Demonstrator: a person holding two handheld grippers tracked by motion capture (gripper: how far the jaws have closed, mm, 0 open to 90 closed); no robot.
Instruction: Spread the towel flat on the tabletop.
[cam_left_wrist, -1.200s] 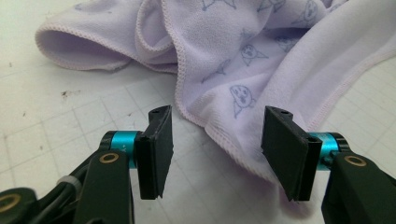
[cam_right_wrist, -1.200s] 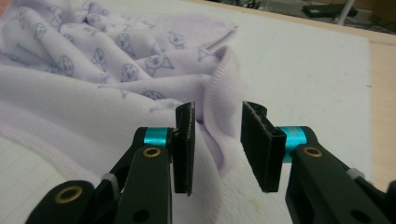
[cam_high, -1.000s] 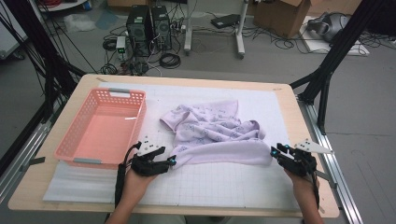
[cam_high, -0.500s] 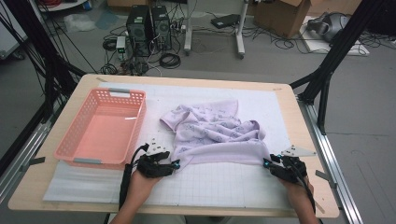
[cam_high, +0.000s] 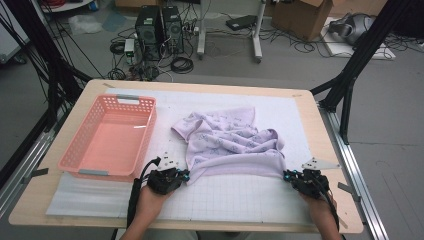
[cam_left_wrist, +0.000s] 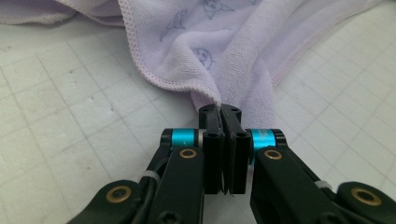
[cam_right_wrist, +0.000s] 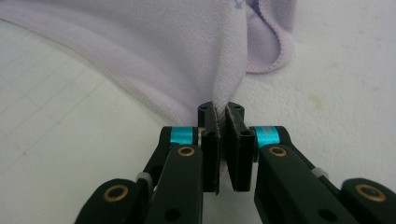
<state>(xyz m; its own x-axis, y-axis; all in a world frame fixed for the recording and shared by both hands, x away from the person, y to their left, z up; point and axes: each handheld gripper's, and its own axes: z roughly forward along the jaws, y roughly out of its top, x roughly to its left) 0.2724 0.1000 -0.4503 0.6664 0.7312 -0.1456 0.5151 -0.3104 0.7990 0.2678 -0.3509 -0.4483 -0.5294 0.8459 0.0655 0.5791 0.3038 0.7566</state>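
High view: lilac towel lies crumpled mid-table beside the pink basket; left gripper and right gripper hold its near corners. Left gripper view: jaws, just closed, pinch the hem. Right gripper view: likewise clamped on cloth. Soft, light, limp fabric, likely best gripped at corners

The wooden tabletop carries a white gridded mat (pink basket left, crumpled lilac towel centre).
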